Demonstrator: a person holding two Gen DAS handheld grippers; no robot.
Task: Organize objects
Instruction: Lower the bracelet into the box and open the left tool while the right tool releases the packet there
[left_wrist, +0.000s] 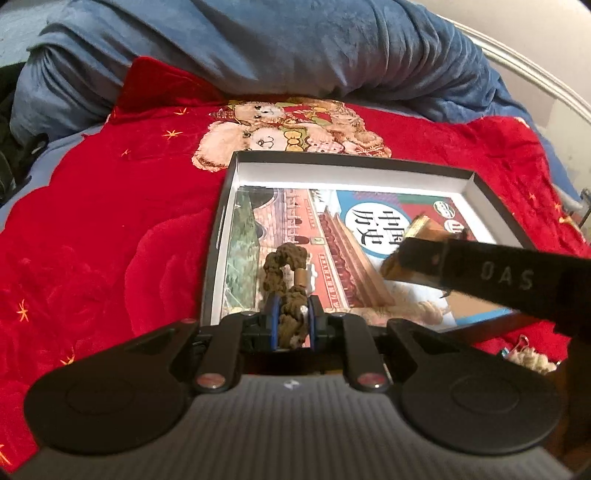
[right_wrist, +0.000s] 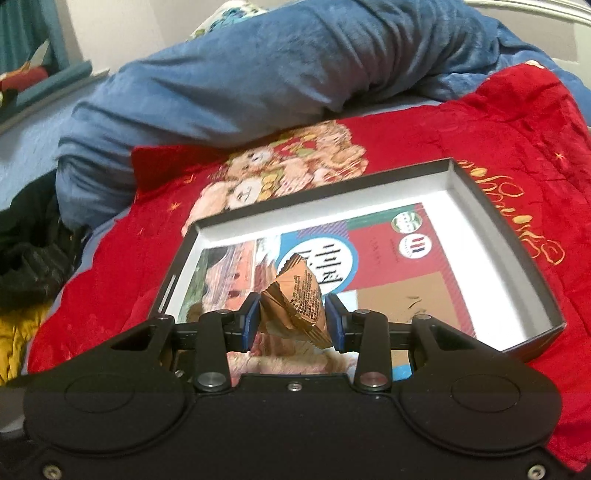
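Note:
A shallow open box with black walls and a white inside lies on the red blanket, with a picture book flat in it. My left gripper is shut on an olive-brown fuzzy hair tie with a small brass tube, held over the box's near left part. My right gripper is shut on a crumpled gold-brown wrapper over the book. In the left wrist view the right gripper's finger reaches in from the right with the wrapper.
The red plush blanket with a teddy-bear print covers the bed. A bunched blue quilt lies behind the box. A cream fuzzy item with a clip lies right of the box. Dark and yellow clothes are at the left.

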